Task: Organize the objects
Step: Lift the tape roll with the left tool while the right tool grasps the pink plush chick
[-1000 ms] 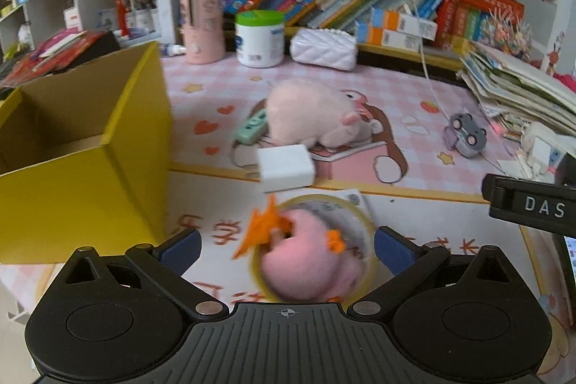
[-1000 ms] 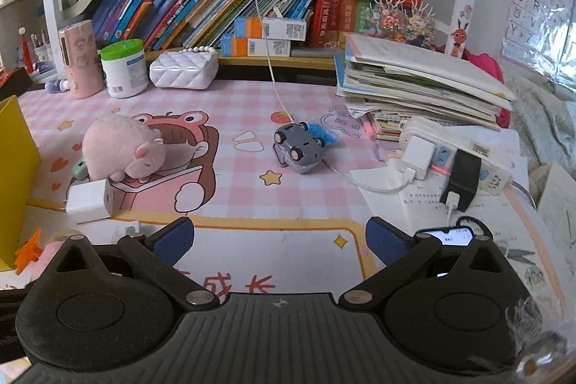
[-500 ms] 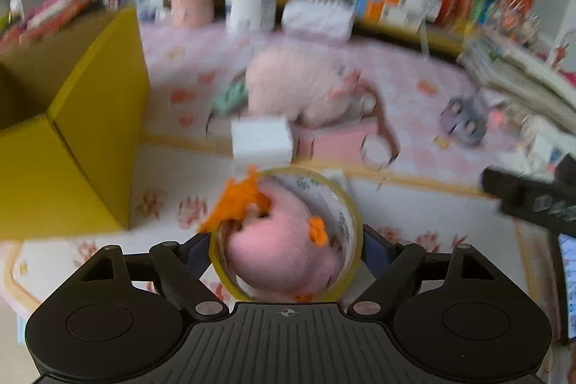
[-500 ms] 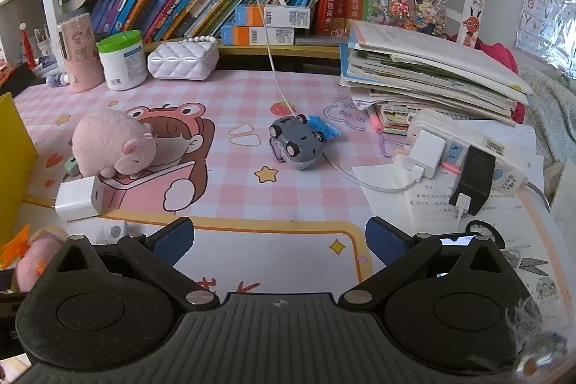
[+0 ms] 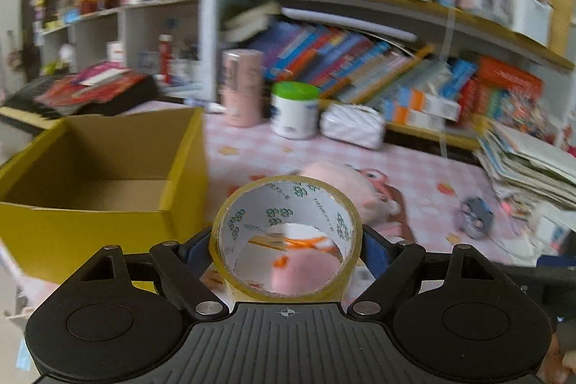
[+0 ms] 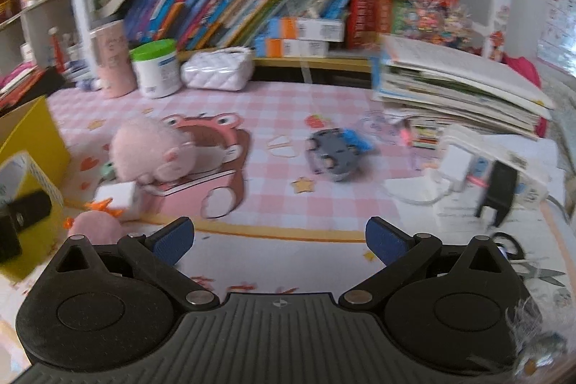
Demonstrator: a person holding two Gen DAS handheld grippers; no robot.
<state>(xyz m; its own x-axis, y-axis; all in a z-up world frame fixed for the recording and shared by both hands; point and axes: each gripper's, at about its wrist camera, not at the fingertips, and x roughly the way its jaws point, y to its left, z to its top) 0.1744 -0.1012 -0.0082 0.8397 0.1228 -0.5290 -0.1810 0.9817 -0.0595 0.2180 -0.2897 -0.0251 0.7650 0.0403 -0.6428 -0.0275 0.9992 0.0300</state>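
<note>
My left gripper is shut on a roll of clear tape and holds it lifted above the mat, just right of the open yellow box. The tape roll also shows at the left edge of the right wrist view. A small pink plush with orange bits lies on the mat below; I see it through the roll. A larger pink plush lies mid-mat. My right gripper is open and empty over the front of the mat.
A white charger block sits by the plush. A grey toy car lies mid-right. A stack of papers, a power strip and scissors are at right. A pink cup, a green-lidded jar and a white pouch stand before the bookshelf.
My left gripper closed on the tape roll around the small plush and lifted it off, leaving the plush on the mat. The right gripper shifted slightly and stayed open.
</note>
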